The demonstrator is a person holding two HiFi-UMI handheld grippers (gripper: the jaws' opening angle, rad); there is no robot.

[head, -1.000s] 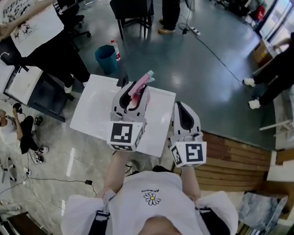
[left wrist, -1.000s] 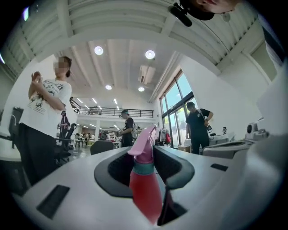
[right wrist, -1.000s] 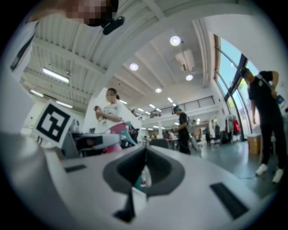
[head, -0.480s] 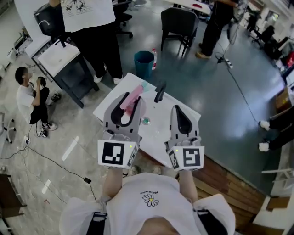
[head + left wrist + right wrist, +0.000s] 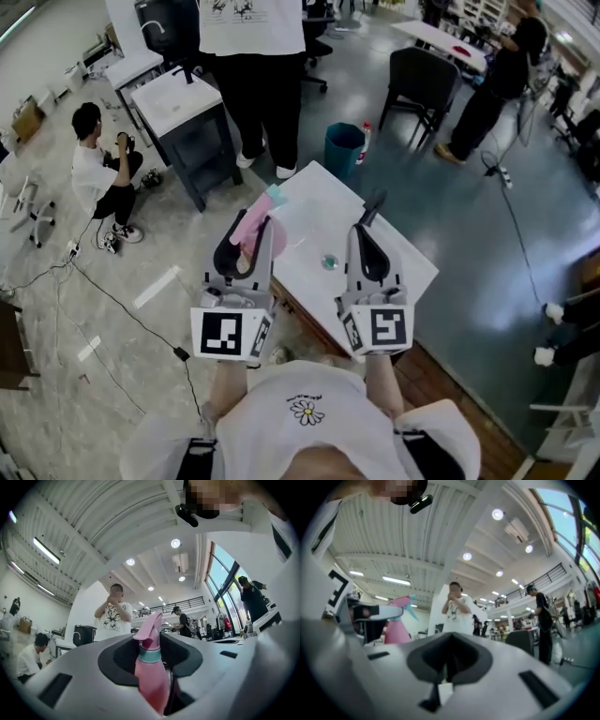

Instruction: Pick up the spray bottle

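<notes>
Left gripper (image 5: 151, 644): jaws half closed, pads clamped on pink spray bottle (image 5: 151, 681).
Spray bottle: upright between left jaws, nozzle protruding past their tips.
Right gripper (image 5: 449, 660): jaws together, nothing between them.

Head view looks steeply down over left gripper (image 5: 249, 239) and right gripper (image 5: 366, 242); gripper views tilt upward, sharing the standing person (image 5: 112, 615).

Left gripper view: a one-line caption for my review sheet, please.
Left gripper clamped on a pink spray bottle, nozzle sticking up past the jaws.
</notes>
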